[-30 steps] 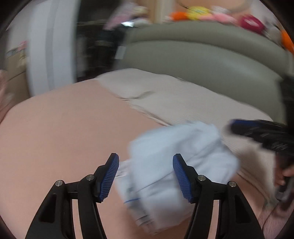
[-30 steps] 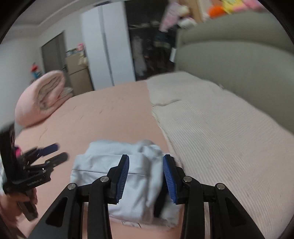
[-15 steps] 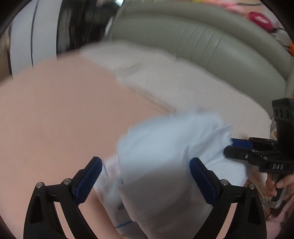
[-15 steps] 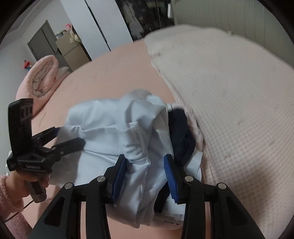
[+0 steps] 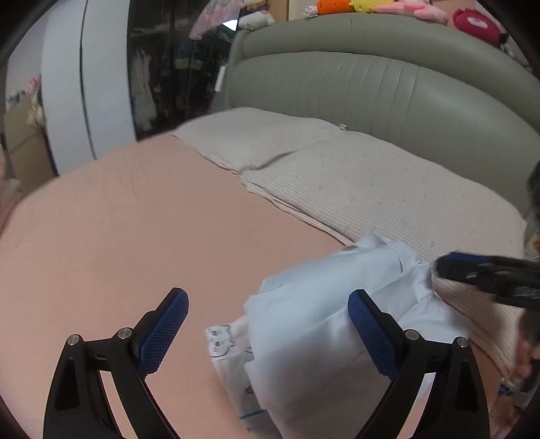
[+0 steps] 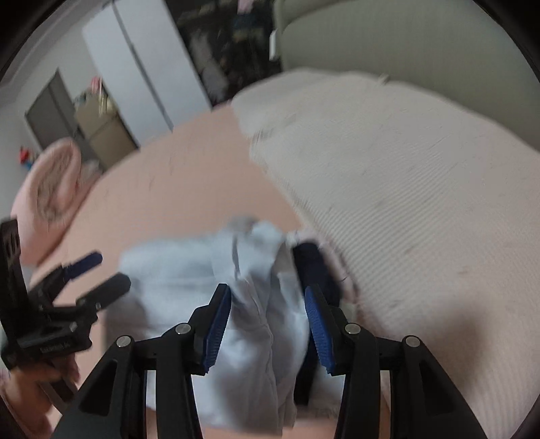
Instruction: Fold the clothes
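— Pale blue cloth, is that what lies ahead of the left gripper (image 5: 268, 332)?

— Yes, in the left wrist view the light blue garment (image 5: 324, 314) lies bunched on the pink bed sheet (image 5: 118, 236), reaching from between the fingers past the right-hand one. Those fingers stand spread wide, pressing nothing. A white piece with small cartoon cat faces (image 5: 221, 337) peeks out beneath it, nearer the left-hand finger; no words can be read there.

— And the room?

— Beyond the fingertips, a beige ribbed cover (image 5: 371, 189), a grey-green padded headboard (image 5: 388, 91) with plush toys (image 5: 388, 6) on top, and a white wardrobe (image 5: 84, 84) far left.

— The right wrist view?

— Blurred. The right gripper (image 6: 268, 320) has just been opening its jaws; the same garment (image 6: 189, 270) runs between them, though I see no pad pressing it. Something dark blue (image 6: 314, 266) sits just past the right-hand finger. The left gripper (image 6: 101, 273) appears off to the left, its lettering too smeared to read, with a rolled pink blanket (image 6: 50, 189) farther off.
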A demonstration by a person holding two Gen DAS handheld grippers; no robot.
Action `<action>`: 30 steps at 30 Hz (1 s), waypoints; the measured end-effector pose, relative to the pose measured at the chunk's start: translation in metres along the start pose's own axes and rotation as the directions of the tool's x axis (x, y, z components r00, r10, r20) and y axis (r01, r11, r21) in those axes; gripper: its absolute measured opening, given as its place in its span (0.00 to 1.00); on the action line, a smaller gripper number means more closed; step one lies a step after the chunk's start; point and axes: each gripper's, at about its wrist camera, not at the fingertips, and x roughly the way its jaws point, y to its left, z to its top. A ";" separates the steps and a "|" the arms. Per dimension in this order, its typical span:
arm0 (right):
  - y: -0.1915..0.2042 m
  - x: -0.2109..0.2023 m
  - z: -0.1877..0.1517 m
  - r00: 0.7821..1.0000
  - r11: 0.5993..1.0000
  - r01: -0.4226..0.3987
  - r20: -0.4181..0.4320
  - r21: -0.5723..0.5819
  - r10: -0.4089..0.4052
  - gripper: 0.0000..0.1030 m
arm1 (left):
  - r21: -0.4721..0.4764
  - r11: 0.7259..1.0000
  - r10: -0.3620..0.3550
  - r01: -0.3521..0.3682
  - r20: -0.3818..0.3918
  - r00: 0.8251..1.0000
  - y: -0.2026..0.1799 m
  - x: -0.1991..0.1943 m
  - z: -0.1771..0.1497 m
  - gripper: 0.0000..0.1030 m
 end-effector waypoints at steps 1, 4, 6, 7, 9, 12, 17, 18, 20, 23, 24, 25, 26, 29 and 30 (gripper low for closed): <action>0.002 -0.009 0.001 1.000 1.000 -0.001 0.010 0.006 0.001 0.71 | -0.012 1.000 -0.006 0.006 -0.011 1.000 -0.001 -0.003 0.000 0.94; 0.016 -0.023 0.003 1.000 0.999 -0.027 -0.001 -0.021 0.027 0.79 | -0.089 0.996 -0.028 0.024 -0.040 0.999 0.009 -0.006 0.000 0.94; 0.034 -0.028 0.002 0.999 0.998 -0.033 -0.004 -0.057 0.033 0.79 | -0.115 0.993 -0.010 0.006 -0.035 0.999 0.026 -0.023 -0.004 0.94; 0.047 -0.029 0.000 0.999 0.997 -0.031 -0.014 -0.072 0.030 0.79 | -0.128 0.992 -0.001 -0.004 -0.033 0.999 0.035 -0.031 -0.007 0.94; 0.071 -0.018 0.001 0.997 0.995 -0.054 -0.056 -0.082 0.050 0.82 | -0.156 0.987 0.028 -0.034 -0.042 0.999 0.056 -0.044 -0.013 0.95; 0.106 0.007 0.000 0.991 0.991 -0.097 -0.101 -0.089 0.088 0.83 | -0.209 0.974 0.071 -0.084 -0.069 0.995 0.093 -0.055 -0.020 0.97; 0.177 0.033 -0.007 0.983 0.984 -0.114 -0.160 -0.139 0.092 1.00 | -0.291 0.935 0.174 -0.201 -0.115 0.978 0.156 -0.085 -0.030 1.00; 0.192 0.036 -0.008 0.982 0.981 -0.120 -0.160 -0.150 0.095 1.00 | -0.314 0.923 0.198 -0.225 -0.114 0.973 0.168 -0.094 -0.033 1.00; 0.221 0.038 -0.007 0.982 0.974 -0.136 -0.154 -0.181 0.109 1.00 | -0.365 0.894 0.236 -0.259 -0.107 0.966 0.194 -0.115 -0.041 1.00; 0.265 0.034 -0.008 0.985 0.965 -0.142 -0.131 -0.223 0.114 1.00 | -0.397 0.859 0.304 -0.324 -0.115 0.946 0.227 -0.145 -0.055 1.00; 0.278 0.031 -0.009 0.985 0.962 -0.146 -0.123 -0.232 0.119 1.00 | -0.395 0.848 0.331 -0.353 -0.125 0.935 0.237 -0.156 -0.059 1.00; 0.290 0.028 -0.010 0.984 0.959 -0.154 -0.120 -0.239 0.128 1.00 | -0.391 0.837 0.356 -0.384 -0.143 0.923 0.243 -0.164 -0.062 1.00; 0.300 0.024 -0.011 0.982 0.955 -0.168 -0.123 -0.244 0.142 1.00 | -0.386 0.824 0.382 -0.414 -0.160 0.910 0.250 -0.173 -0.066 1.00; 0.331 0.012 -0.015 0.976 0.943 -0.203 -0.130 -0.266 0.174 1.00 | -0.352 0.787 0.476 -0.506 -0.175 0.862 0.261 -0.222 -0.080 1.00; 0.340 0.006 -0.016 0.977 0.938 -0.201 -0.128 -0.284 0.171 1.00 | -0.340 0.768 0.516 -0.542 -0.173 0.839 0.261 -0.238 -0.083 1.00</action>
